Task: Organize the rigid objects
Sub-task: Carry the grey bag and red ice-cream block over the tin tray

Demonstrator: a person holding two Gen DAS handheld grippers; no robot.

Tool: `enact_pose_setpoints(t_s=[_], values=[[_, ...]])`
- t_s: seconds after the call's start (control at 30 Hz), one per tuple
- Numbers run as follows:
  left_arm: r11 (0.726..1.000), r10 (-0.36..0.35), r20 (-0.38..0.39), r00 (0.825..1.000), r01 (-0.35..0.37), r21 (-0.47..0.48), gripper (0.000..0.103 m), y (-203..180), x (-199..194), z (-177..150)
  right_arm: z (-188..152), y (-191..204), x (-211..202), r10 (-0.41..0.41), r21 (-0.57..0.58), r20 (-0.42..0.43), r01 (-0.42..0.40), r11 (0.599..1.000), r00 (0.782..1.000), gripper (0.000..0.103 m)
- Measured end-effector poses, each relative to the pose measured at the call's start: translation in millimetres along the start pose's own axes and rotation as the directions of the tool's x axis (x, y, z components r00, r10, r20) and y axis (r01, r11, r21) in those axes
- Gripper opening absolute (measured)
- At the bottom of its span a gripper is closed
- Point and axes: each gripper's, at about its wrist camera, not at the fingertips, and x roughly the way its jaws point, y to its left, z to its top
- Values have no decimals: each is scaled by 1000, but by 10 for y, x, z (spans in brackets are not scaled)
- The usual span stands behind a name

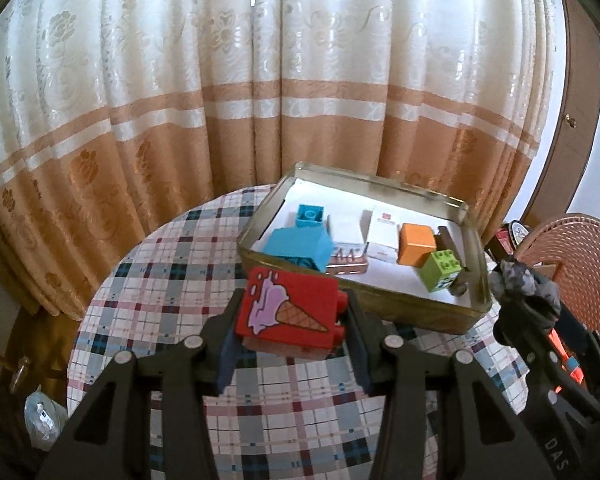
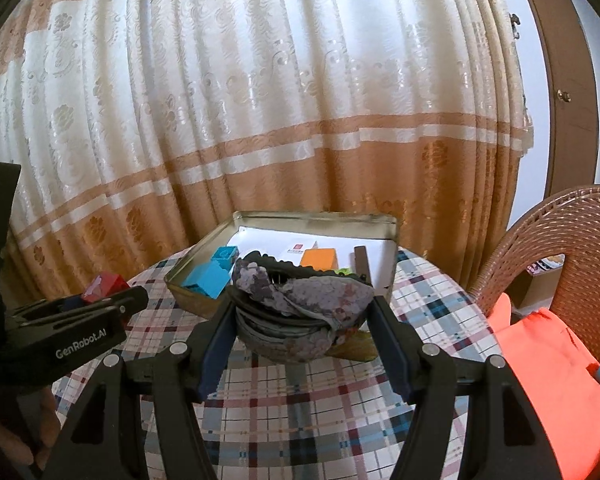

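While both tools hang above the plaid tablecloth (image 1: 188, 248), I take the metal tin (image 1: 440, 312) as my landmark and read across from its left. Just short of the tin's near-left corner, my left gripper (image 1: 290, 322) is clamped on a red toy brick (image 1: 290, 308) printed with a melting ice-cream cone, lifted clear of the cloth. Inside the tin, on its white paper lining, I see a large blue brick (image 1: 296, 250) at the left end with a smaller blue one (image 1: 310, 216) behind it, then a white carton (image 1: 384, 236), an orange cube (image 1: 416, 244) and a green brick (image 1: 440, 270) toward the right end. In front of the tin's near wall, my right gripper (image 2: 304, 320) is closed around a rounded bundle wrapped in grey patterned fabric (image 2: 300, 300), both pads pressing its sides. Right of the tin stands a brown woven chair (image 2: 560, 236), with orange cloth (image 2: 548, 384) nearer to me.
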Motion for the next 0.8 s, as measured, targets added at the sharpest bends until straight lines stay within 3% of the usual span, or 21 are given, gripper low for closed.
enact_pose_setpoints(t_s=[0.8], values=[[999,-14,15,1000,14,30,46,-267,43,177,186,-203,-35,-34,8,39,34,999,999,68]])
